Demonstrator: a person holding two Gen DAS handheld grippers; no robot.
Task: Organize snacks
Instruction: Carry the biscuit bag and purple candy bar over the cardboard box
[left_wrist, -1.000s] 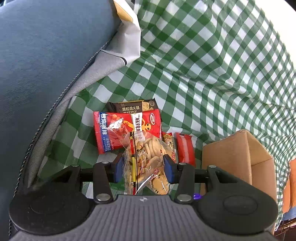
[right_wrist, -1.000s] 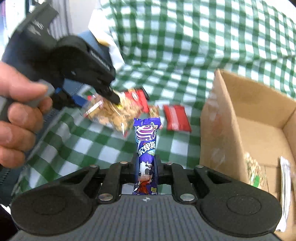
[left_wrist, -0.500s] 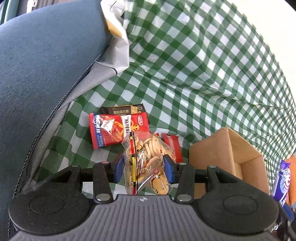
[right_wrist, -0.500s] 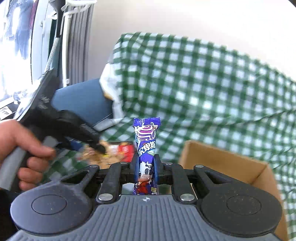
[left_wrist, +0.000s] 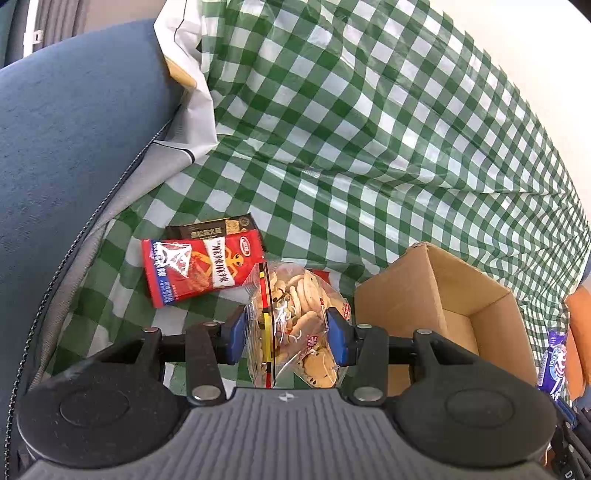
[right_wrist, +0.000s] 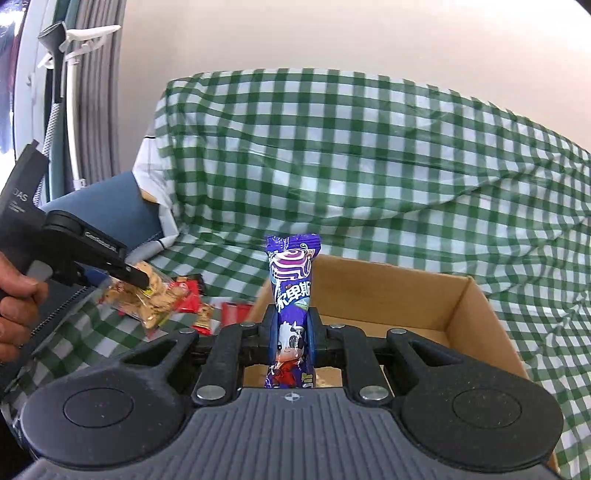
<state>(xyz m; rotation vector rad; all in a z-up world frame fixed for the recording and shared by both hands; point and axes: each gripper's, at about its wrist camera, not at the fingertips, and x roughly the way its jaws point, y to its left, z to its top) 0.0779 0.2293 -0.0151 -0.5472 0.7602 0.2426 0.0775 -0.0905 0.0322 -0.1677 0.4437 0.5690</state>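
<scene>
Left wrist view: the left gripper (left_wrist: 287, 332) has its fingers (left_wrist: 236, 332) clamped on a clear bag of biscuits (left_wrist: 301, 325). Beyond the fingers lie a red snack packet (left_wrist: 199, 269) and a dark packet (left_wrist: 214, 230) on the checked cloth (left_wrist: 369, 129); right of them stands the cardboard box (left_wrist: 402, 295), contents hidden.

Right wrist view: the right gripper (right_wrist: 291, 332) holds a purple candy wrapper (right_wrist: 291, 288) upright between narrow fingers (right_wrist: 314, 330), in front of the box (right_wrist: 476, 314).

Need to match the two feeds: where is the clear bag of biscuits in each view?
Left wrist: clear bag of biscuits, bottom centre, clamped in the left gripper.
Right wrist: same bag, left middle, in that gripper.
Shared landmark: cardboard box.
</scene>
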